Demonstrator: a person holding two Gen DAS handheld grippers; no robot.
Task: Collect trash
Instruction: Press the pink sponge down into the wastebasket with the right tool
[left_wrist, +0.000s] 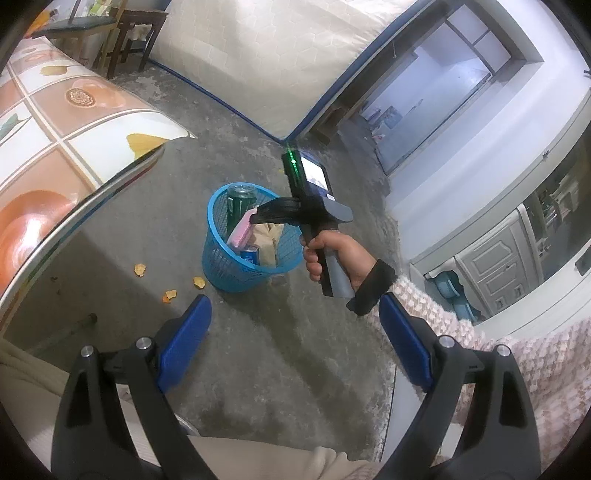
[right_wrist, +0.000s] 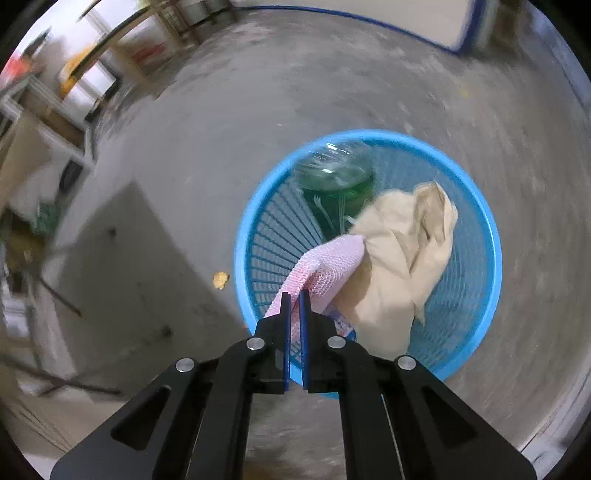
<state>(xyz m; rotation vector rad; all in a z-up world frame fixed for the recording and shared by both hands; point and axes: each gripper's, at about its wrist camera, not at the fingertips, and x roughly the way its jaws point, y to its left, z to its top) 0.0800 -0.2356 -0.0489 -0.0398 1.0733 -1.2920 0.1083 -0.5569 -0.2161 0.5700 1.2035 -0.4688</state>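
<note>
A blue mesh trash basket (left_wrist: 221, 266) (right_wrist: 476, 221) stands on the concrete floor. It holds a green bottle (left_wrist: 240, 206) (right_wrist: 336, 188), crumpled brown paper (left_wrist: 269, 240) (right_wrist: 399, 254) and a small blue carton (left_wrist: 249, 255). My right gripper (right_wrist: 294, 295) (left_wrist: 258, 218) is shut on a pink foam sheet (right_wrist: 325, 266) (left_wrist: 242, 230), held over the basket's rim with the sheet hanging inside. My left gripper (left_wrist: 295, 321) is open and empty, well above the floor near the basket.
Orange peel scraps (left_wrist: 139, 269) (right_wrist: 221, 280) lie on the floor left of the basket. A table with a patterned cloth (left_wrist: 55, 147) is at the left. A mattress (left_wrist: 258, 55) leans behind. A white cabinet (left_wrist: 498, 258) is at the right.
</note>
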